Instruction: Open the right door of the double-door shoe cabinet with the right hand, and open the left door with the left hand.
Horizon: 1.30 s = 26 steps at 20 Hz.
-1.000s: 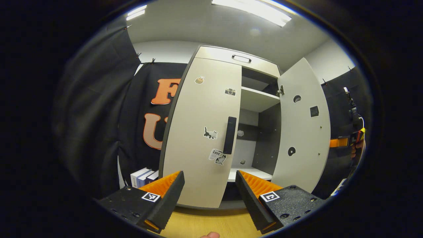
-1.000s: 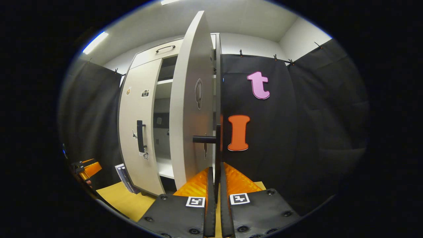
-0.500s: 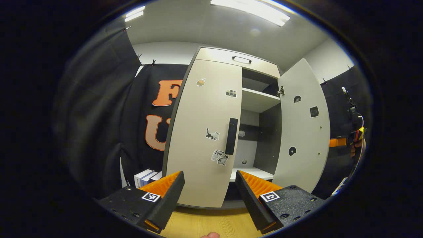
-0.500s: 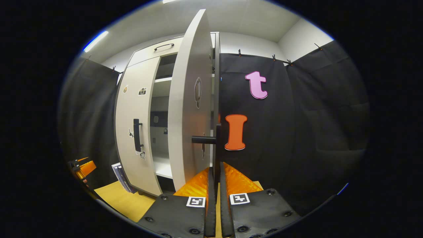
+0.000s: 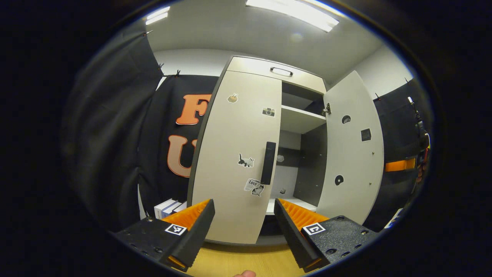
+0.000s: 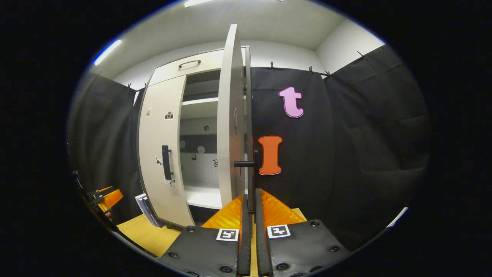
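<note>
The right gripper [image 6: 250, 207] pinched the swung-out right door's [image 6: 230, 115] upright handle [image 6: 251, 173]; the left gripper [image 5: 243, 221] gaped empty before the closed left door [image 5: 238, 154].

Left gripper [image 5: 243, 223] low in the frame, jaws spread wide, gripping nothing. Right gripper [image 6: 251, 215] at bottom centre, jaws pinched nearly together on the handle [image 6: 251, 181]. Fingertip [image 5: 245, 274] peeks at bottom edge.

Too small to read: stickers [image 5: 246, 161] on the left door [image 5: 234, 154]. Hidden behind the right gripper [image 6: 250, 215]: the lower end of the right door's handle [image 6: 251, 169].
</note>
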Motion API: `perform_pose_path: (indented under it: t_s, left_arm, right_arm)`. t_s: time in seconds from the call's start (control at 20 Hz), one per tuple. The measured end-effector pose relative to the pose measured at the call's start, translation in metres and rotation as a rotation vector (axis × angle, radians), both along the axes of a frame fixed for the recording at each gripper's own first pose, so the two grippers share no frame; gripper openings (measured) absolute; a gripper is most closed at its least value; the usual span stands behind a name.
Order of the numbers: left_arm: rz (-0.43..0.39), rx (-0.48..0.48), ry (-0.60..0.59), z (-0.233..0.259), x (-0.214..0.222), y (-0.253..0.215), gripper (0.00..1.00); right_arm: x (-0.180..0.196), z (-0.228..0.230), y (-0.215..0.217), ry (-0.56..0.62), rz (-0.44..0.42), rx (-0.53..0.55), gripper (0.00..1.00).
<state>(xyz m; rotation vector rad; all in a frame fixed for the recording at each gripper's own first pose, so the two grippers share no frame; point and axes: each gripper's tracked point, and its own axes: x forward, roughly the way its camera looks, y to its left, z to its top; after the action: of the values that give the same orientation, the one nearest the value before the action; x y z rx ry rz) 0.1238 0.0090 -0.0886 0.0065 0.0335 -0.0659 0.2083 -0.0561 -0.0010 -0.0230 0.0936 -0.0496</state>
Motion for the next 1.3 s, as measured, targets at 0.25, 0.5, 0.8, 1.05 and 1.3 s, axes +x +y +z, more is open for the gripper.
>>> perform_pose_path:
  t_s: [0.25,0.5,0.8,1.05,1.3]
  left_arm:
    - [-0.043,-0.018,-0.006,0.032,0.04,-0.019,0.94]
    - [-0.085,0.025,-0.037,0.058,0.077,-0.049,0.94]
    - [-0.161,0.049,-0.001,0.058,0.114,-0.091,0.94]
    - [-0.149,0.155,-0.015,0.056,0.158,-0.101,0.94]
    - [-0.104,0.205,0.041,0.024,0.206,-0.087,0.95]
  right_arm:
    - [-0.01,0.008,-0.015,-0.035,-0.057,-0.076,0.14]
    - [-0.016,0.004,-0.013,-0.03,-0.06,-0.074,0.35]
    - [-0.019,0.001,-0.01,-0.039,-0.081,0.01,0.98]
    - [-0.021,0.001,-0.013,-0.047,-0.103,0.034,0.99]
    - [-0.024,0.005,-0.027,-0.069,-0.141,-0.027,0.99]
